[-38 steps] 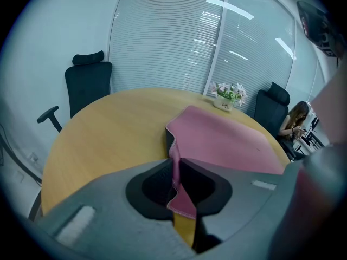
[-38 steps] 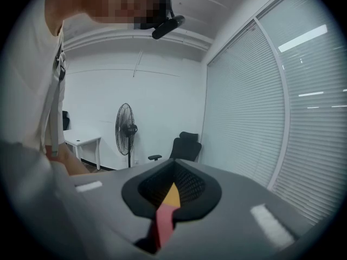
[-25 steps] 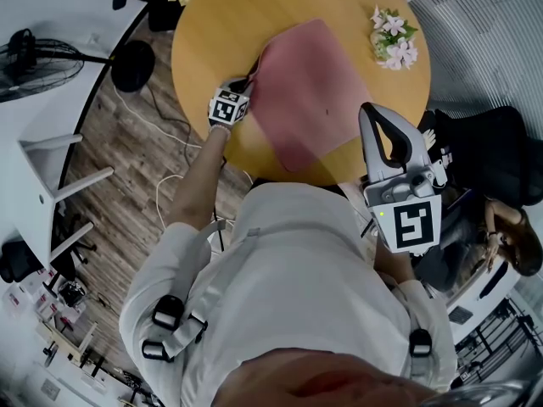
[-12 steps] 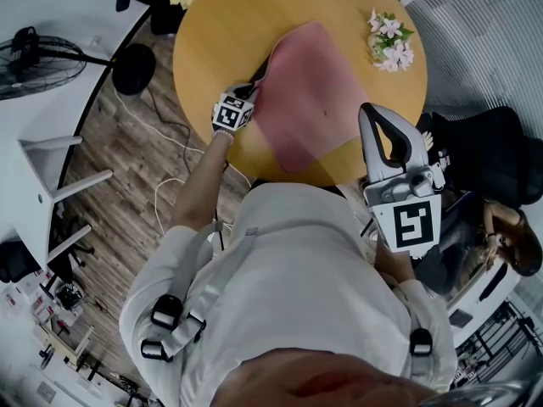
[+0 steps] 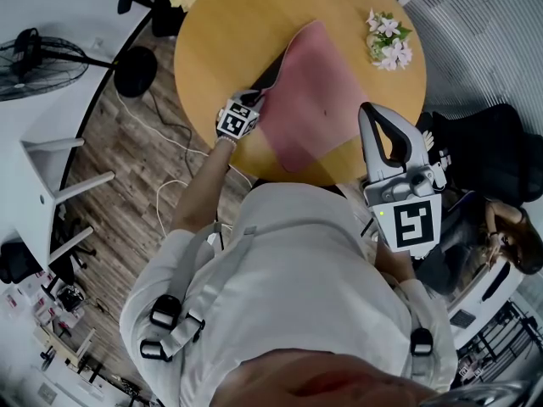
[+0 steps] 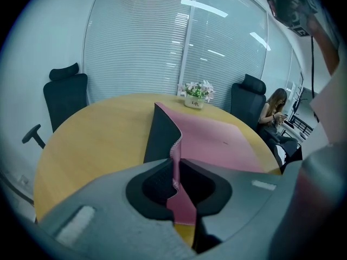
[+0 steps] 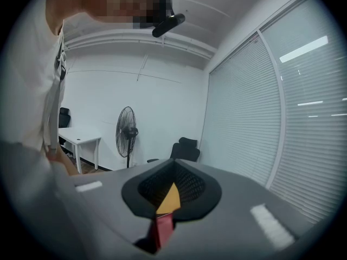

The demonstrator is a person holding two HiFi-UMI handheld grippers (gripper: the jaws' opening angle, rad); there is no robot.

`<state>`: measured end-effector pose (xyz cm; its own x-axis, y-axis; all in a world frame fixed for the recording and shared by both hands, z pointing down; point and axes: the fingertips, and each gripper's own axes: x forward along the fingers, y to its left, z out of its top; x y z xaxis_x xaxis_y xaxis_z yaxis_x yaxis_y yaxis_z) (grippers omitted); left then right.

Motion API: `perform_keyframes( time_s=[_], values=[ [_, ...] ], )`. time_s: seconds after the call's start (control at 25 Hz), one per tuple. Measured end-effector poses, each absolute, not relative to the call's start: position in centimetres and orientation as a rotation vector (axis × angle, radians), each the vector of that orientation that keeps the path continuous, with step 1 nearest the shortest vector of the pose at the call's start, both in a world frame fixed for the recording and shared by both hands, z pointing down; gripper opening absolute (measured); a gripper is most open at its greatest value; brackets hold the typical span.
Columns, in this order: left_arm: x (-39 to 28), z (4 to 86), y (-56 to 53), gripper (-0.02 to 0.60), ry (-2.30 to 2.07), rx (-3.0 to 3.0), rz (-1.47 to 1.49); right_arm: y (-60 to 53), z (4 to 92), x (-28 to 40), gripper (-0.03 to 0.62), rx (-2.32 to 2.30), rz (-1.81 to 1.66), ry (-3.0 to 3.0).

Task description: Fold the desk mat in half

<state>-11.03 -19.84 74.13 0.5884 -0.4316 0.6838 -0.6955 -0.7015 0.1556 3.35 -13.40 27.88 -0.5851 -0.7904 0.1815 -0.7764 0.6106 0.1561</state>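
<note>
- A pink rectangular desk mat [image 5: 321, 87] [image 6: 219, 137] lies on a round yellow wooden table [image 5: 225, 32] [image 6: 92, 140]. Most of it is flat on the tabletop.
- The mat's left edge is raised off the table and curls upward, so its dark underside [image 6: 160, 137] faces out to the left.
- The left gripper [image 5: 253, 102] [image 6: 176, 171] pinches that raised edge. In the left gripper view, the thin pink sheet stands on edge between the two dark pads, which press on it from either side.
- The right gripper [image 5: 377, 115] [image 7: 172, 187] is held upright close to the person's body, off the right rim of the table and well apart from the mat. Its jaws are pressed together with nothing in them; only a sliver of yellow and red shows through the slit below the tips.
- A small white pot of pink and white flowers [image 5: 389, 39] [image 6: 196, 94] stands on the table near the mat's far right corner, not touching it.
- A black standing fan [image 5: 38, 58] [image 7: 126, 130] is on the floor to the left of the table.
</note>
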Motion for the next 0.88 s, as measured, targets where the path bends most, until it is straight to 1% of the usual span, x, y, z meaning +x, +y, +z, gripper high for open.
perform_keyframes(
  time_s=[0.88],
  values=[
    [-7.4,75.2,-13.4,0.042,-0.721,2.474,0.954,-11.6,27.6,4.5,0.005,1.337,-0.085,-2.602]
  ],
)
